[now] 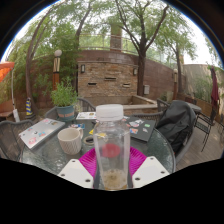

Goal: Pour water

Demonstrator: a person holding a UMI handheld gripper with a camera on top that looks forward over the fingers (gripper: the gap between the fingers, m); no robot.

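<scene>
Between the fingers, gripper (110, 168) clamps the bottle (111, 148) (capped); carry next toward the cup (70, 140) at ten o'clock.

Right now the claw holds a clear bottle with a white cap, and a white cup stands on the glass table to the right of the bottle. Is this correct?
Not quite. In the gripper view the white cup stands to the left of the bottle, not the right. The rest holds: the claw holds the clear bottle with its white cap, and the cup stands on the glass table.

A backyard patio: a glass patio table (150, 140), trees (140, 30), a brick wall (105, 75) and a potted plant (63, 98).
</scene>
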